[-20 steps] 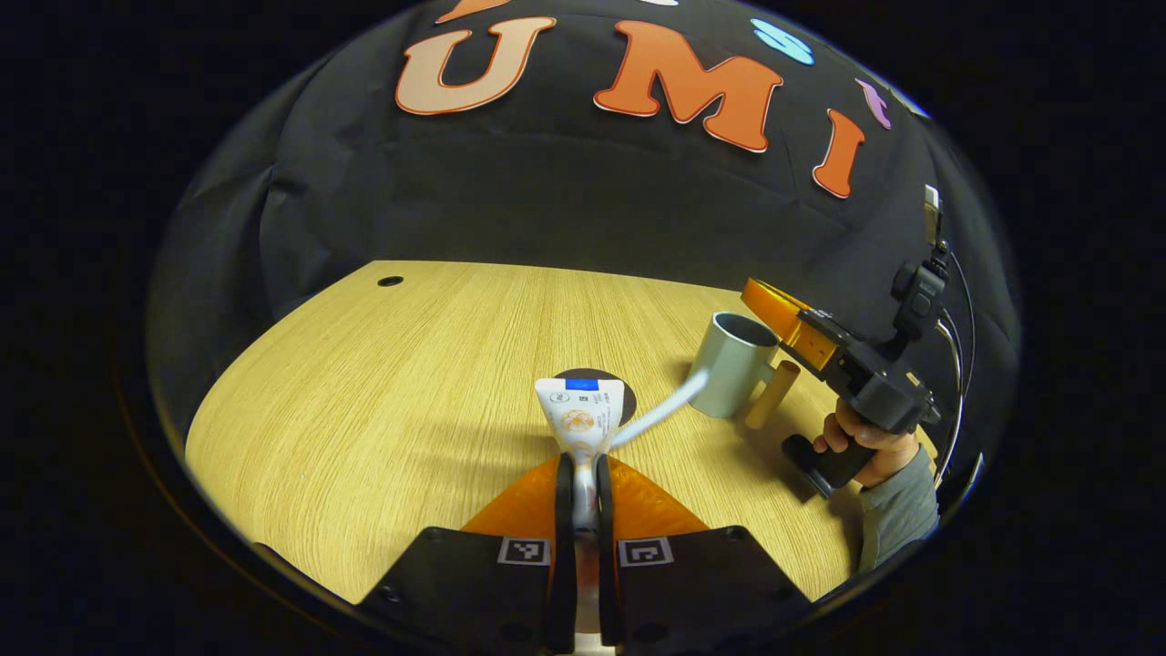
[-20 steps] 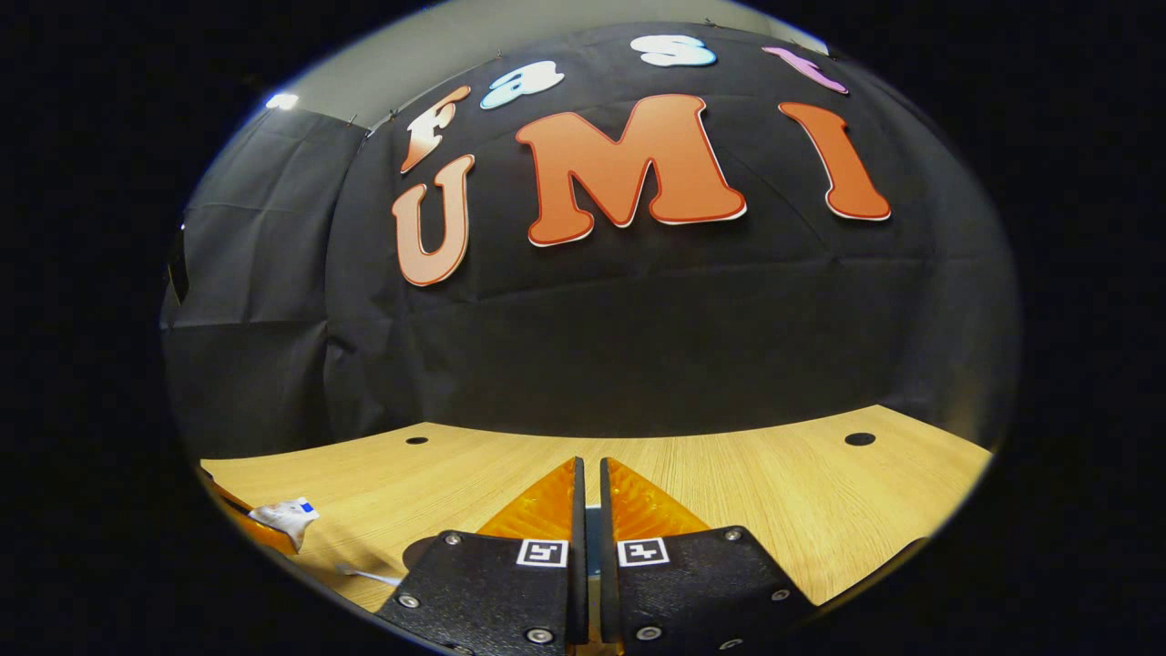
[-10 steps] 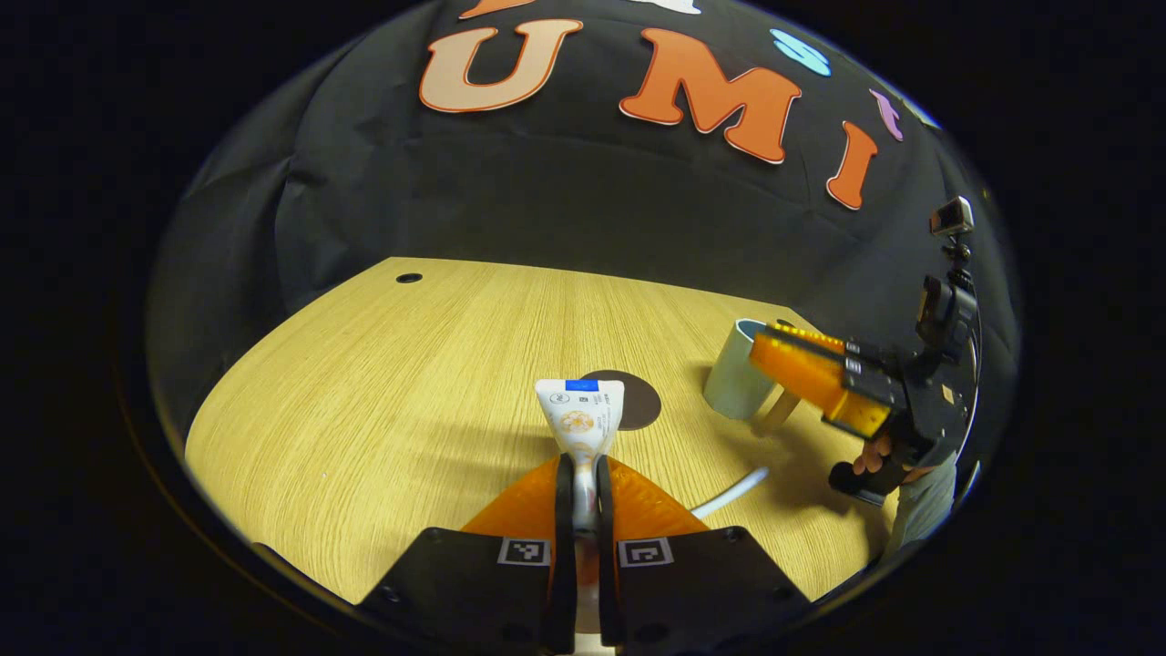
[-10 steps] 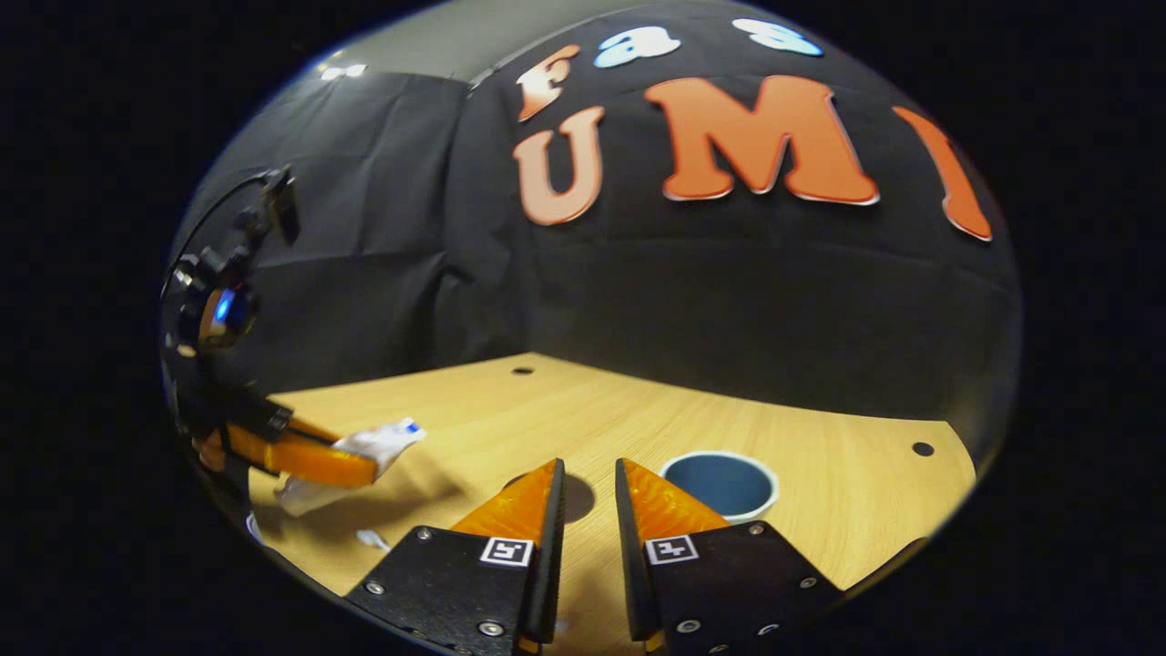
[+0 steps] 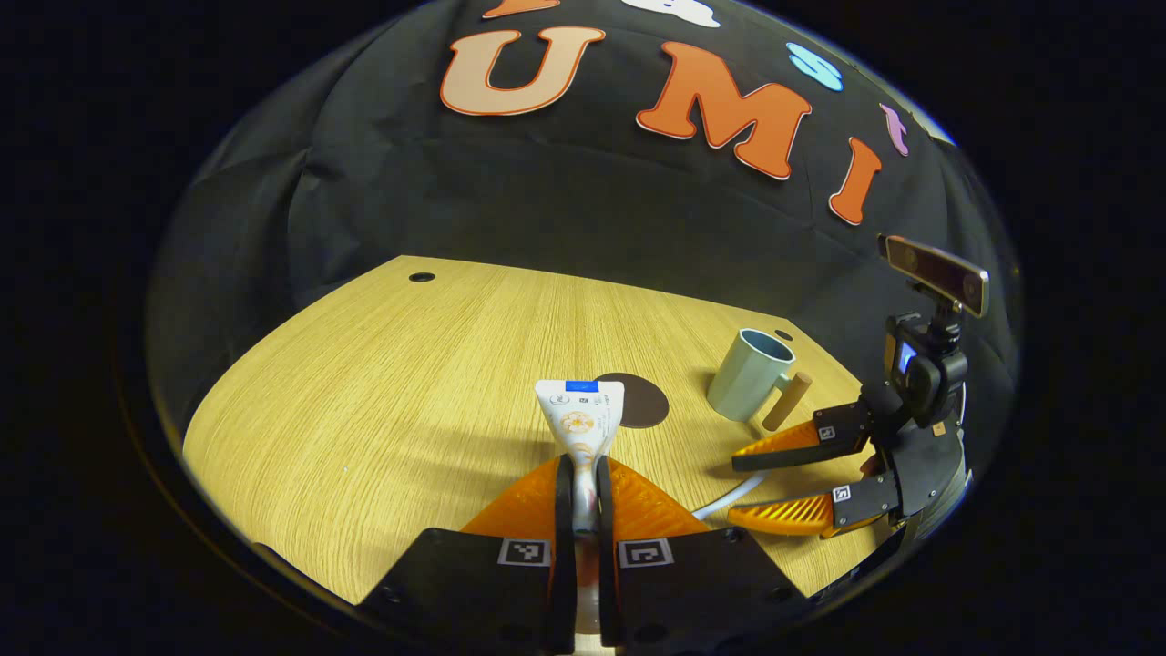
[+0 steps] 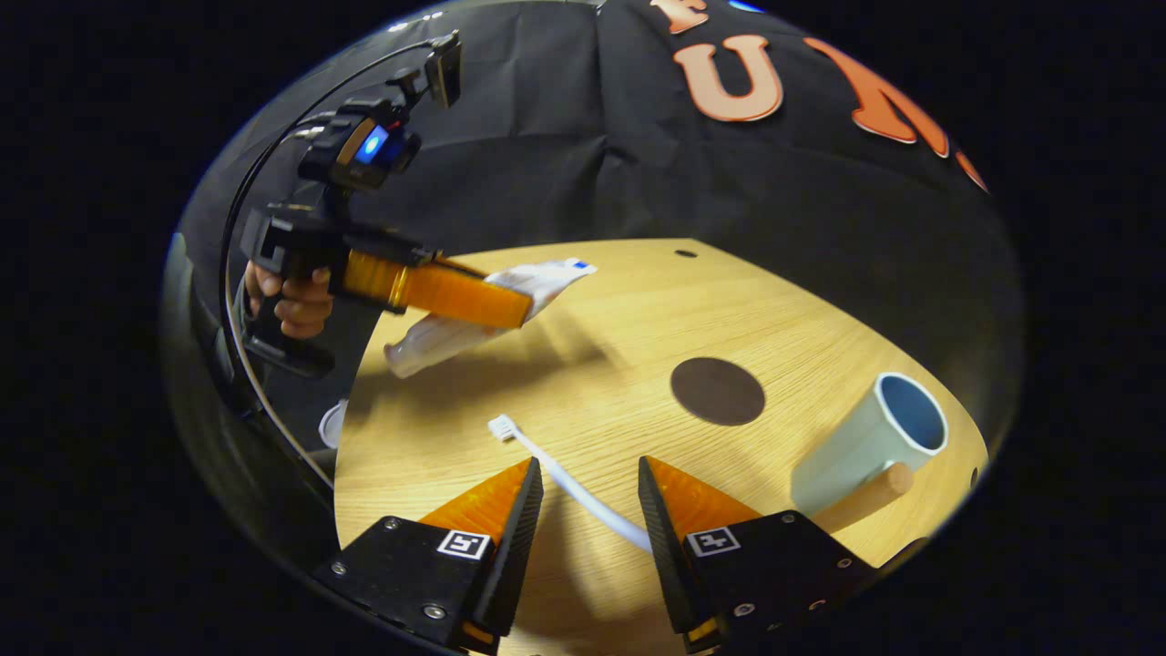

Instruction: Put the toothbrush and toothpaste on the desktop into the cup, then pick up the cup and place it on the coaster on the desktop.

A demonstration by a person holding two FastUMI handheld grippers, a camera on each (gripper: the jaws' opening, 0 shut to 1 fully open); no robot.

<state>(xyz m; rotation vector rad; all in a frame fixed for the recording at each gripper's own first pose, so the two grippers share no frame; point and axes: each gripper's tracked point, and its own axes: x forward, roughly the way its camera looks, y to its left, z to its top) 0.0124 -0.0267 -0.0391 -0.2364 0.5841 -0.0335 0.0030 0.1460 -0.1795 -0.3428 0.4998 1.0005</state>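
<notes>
Wooden worktop (image 5: 383, 383): left claw (image 5: 580, 474) pinches toothpaste (image 5: 580, 415) aloft; right claw (image 6: 588, 478), spread, straddles the toothbrush (image 6: 565, 478), both bound for the cup (image 6: 870, 442).

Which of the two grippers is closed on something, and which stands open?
The left gripper is shut on the toothpaste tube, held above the desktop. The right gripper stands open, its fingers either side of the white toothbrush lying below.

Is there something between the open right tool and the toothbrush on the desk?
Nothing visible. The right tool is open above the toothbrush, whose white handle runs between its fingers on bare desk. The cup and coaster lie off to the side.
</notes>
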